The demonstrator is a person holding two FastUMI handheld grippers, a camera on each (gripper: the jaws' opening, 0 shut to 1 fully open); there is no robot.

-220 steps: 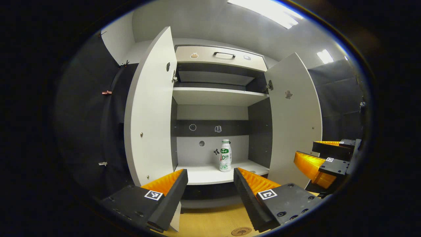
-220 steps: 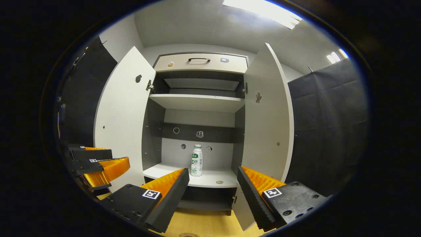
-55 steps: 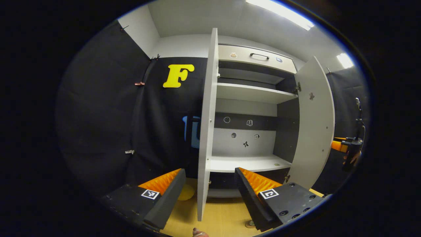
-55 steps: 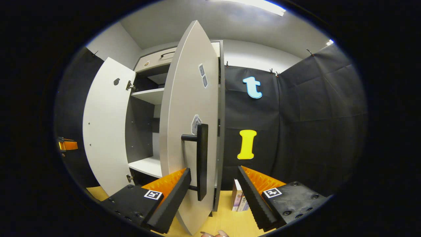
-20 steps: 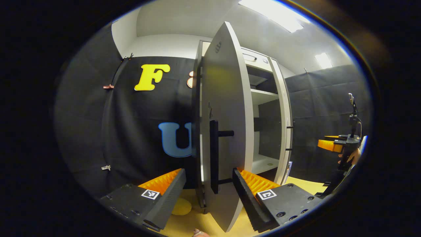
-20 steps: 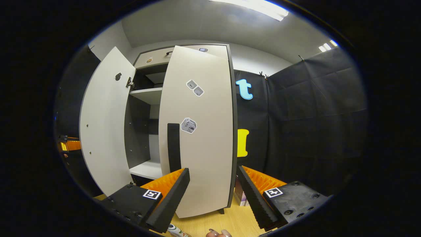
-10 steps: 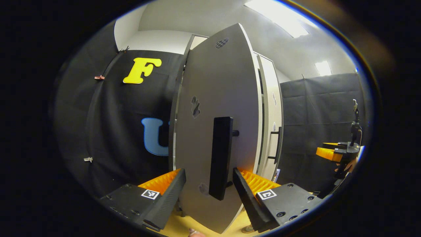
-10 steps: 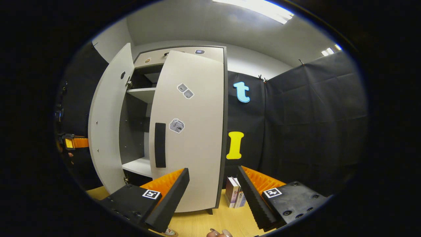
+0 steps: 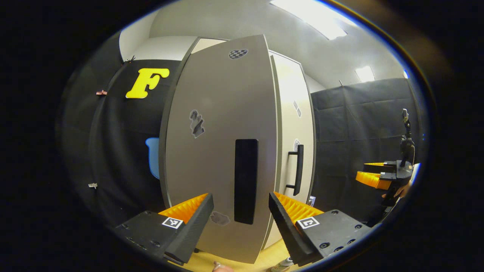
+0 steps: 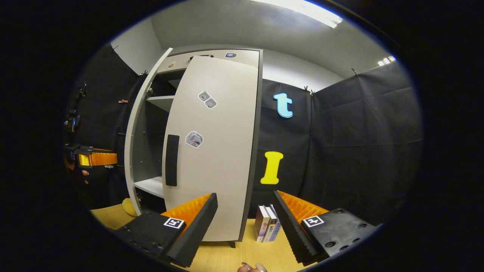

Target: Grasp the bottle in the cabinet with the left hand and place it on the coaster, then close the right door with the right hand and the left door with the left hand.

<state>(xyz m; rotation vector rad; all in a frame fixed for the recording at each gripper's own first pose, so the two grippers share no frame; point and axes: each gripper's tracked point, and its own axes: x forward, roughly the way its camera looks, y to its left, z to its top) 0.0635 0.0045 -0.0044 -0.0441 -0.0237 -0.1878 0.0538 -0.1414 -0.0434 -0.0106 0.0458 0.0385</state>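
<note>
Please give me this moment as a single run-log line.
left gripper: open, facing left door handle | right door: nearly shut | right gripper: open, holding nothing | left door: part open

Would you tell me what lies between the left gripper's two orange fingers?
In the left gripper view, the left door's black bar handle stands between them, ungripped.

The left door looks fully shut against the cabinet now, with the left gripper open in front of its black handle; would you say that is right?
Not quite: the left door is not yet shut. The right gripper view shows it ajar, with a gap through which a shelf is visible. The rest holds: the left gripper is open in front of the black handle.
</note>
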